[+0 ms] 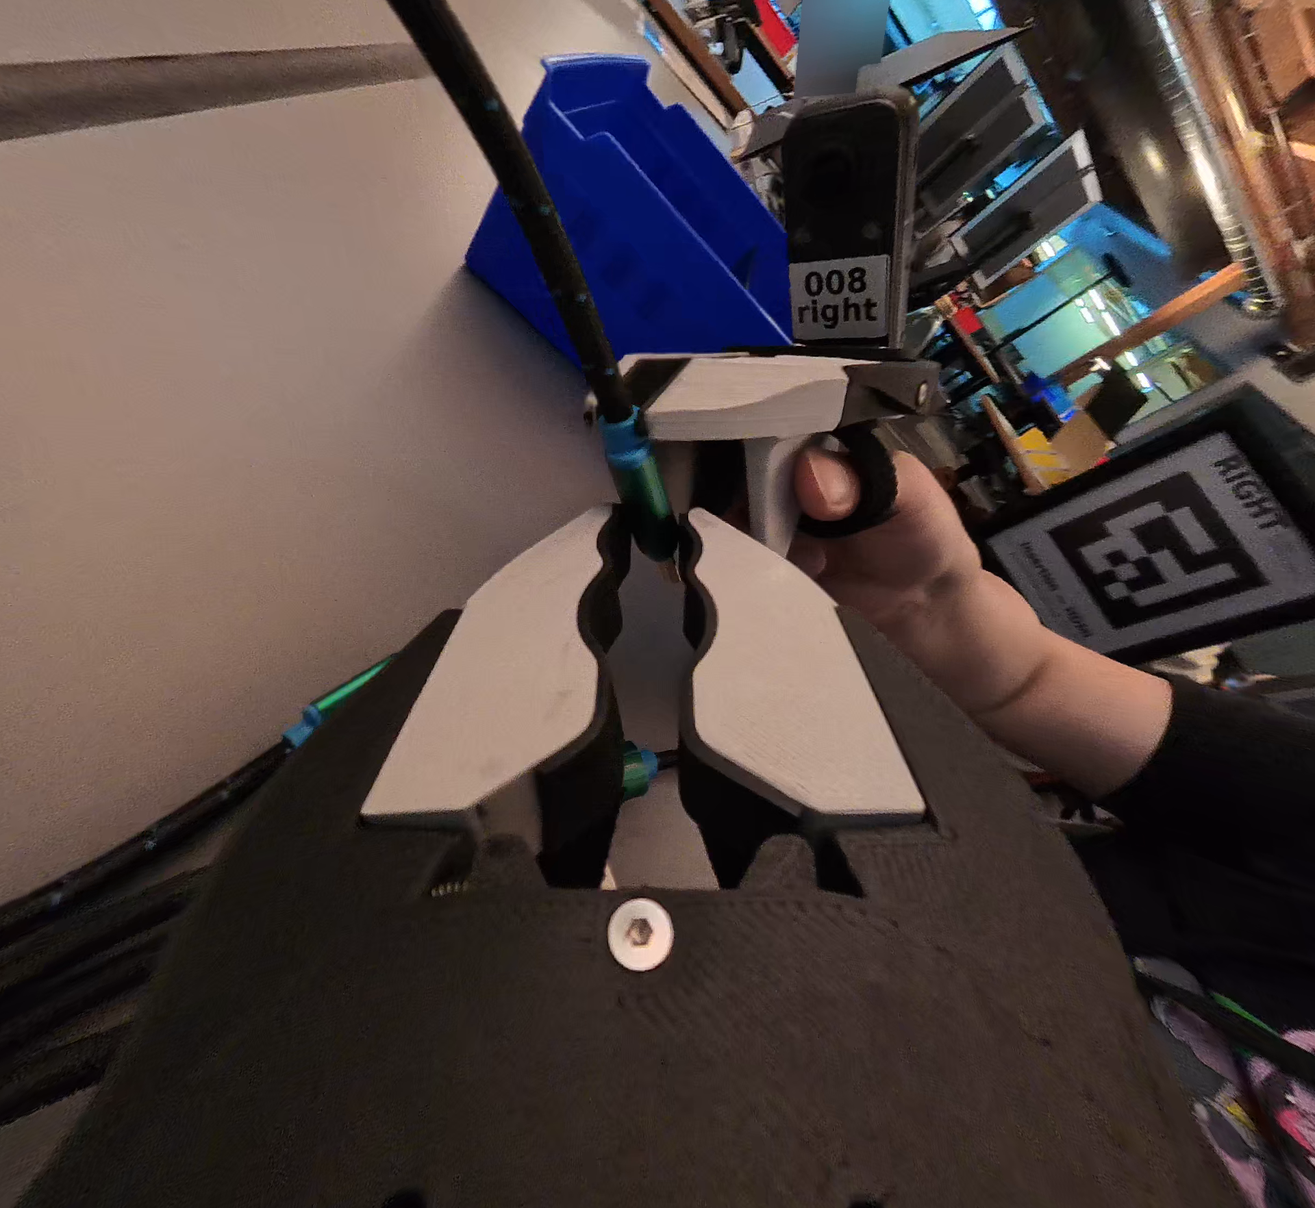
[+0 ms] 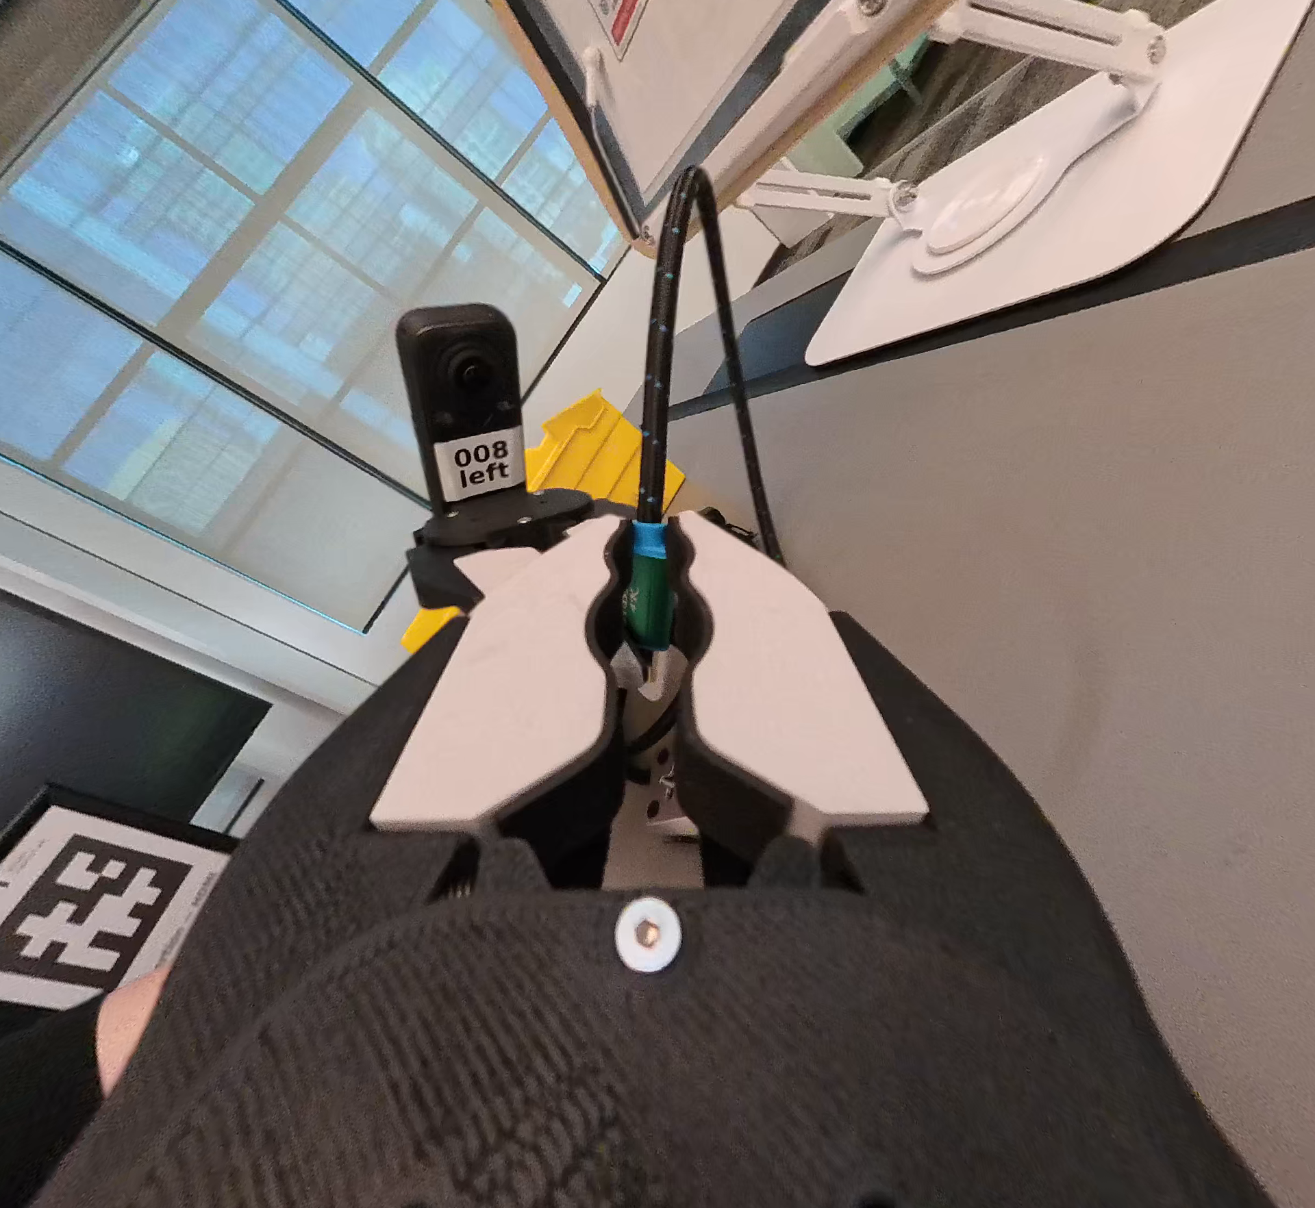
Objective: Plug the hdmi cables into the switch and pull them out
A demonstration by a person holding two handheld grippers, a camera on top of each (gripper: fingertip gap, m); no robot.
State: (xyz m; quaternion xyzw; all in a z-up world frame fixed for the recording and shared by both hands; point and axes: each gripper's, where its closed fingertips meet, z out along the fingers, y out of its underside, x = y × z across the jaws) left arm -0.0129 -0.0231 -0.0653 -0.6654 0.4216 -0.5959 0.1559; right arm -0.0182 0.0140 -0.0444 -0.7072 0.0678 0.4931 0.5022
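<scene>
A black braided HDMI cable [image 1: 498,128] ends in a green connector with a blue collar [image 1: 630,462]. My right gripper [image 2: 649,526] is shut on that green connector [image 2: 649,594]; its silver plug [image 2: 658,679] points back toward the camera. In the left wrist view the right gripper [image 1: 644,423] holds the connector from the side. My left gripper [image 1: 649,525] is shut on the connector's dark plug end [image 1: 658,544]. Two more green connectors lie on the table [image 1: 637,772] [image 1: 352,683]. A pale piece with dark holes [image 2: 662,765] shows between the right fingers; I cannot tell whether it is the switch.
A blue bin [image 1: 640,213] stands on the grey table [image 1: 213,427] behind the grippers. A yellow bin [image 2: 605,455] stands behind the left gripper. A white monitor-arm base plate [image 2: 1103,178] lies farther off. A person's hand [image 1: 882,533] holds the right gripper's handle.
</scene>
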